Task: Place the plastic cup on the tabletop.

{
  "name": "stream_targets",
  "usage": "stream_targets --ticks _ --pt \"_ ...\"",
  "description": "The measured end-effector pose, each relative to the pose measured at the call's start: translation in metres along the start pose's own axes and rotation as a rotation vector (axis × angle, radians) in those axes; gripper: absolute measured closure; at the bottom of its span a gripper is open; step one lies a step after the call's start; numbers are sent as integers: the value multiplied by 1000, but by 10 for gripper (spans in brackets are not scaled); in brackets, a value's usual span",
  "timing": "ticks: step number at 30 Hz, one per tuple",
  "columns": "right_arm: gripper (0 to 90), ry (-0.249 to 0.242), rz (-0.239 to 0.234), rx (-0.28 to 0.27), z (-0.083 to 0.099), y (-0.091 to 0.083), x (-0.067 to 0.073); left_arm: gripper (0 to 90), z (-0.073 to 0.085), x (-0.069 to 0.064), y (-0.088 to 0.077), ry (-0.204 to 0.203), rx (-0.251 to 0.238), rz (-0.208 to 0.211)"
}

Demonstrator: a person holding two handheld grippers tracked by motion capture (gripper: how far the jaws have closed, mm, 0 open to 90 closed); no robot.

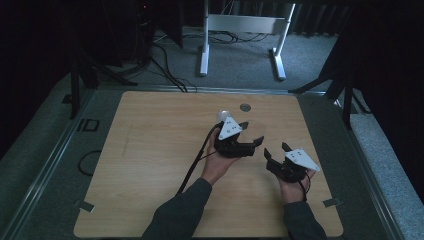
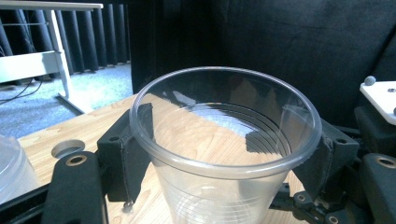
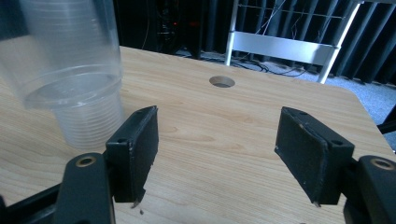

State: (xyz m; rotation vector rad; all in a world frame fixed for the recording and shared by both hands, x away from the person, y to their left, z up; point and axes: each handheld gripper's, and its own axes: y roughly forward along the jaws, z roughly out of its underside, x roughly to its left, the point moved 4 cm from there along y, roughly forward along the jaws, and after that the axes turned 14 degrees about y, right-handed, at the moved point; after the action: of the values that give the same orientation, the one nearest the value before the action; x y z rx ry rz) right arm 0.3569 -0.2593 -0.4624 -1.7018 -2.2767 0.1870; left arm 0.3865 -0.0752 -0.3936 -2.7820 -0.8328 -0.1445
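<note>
In the left gripper view a clear plastic cup (image 2: 224, 140) stands upright between the two black jaws, and my left gripper (image 2: 229, 154) is shut on it just below the rim. From above, the left gripper (image 1: 252, 132) sits right of the table's middle with its jaws pointing right. My right gripper (image 1: 276, 149) is close beside it, to the lower right. In its own view the right gripper (image 3: 217, 149) is open with nothing but bare wood between its pads. More clear cups (image 3: 70, 74), apparently one nested in another, stand up and to the left of its jaws.
The wooden table (image 1: 150, 150) has a round hole (image 1: 245, 107) near its far edge, also visible as the hole (image 3: 222, 81) beyond the right jaws. A white desk frame (image 1: 240, 30) stands on the carpet behind the table. Another clear cup (image 2: 11, 168) sits at the left gripper view's left edge.
</note>
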Motion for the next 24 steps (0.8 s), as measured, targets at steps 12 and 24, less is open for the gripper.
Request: stream_targets --ticks 12,24 --pt "298 4 0 1 1 0 0 276 7 0 -3 0 6 -9" --pt "298 5 0 2 1 1 0 279 14 -3 -1 6 9 -19"
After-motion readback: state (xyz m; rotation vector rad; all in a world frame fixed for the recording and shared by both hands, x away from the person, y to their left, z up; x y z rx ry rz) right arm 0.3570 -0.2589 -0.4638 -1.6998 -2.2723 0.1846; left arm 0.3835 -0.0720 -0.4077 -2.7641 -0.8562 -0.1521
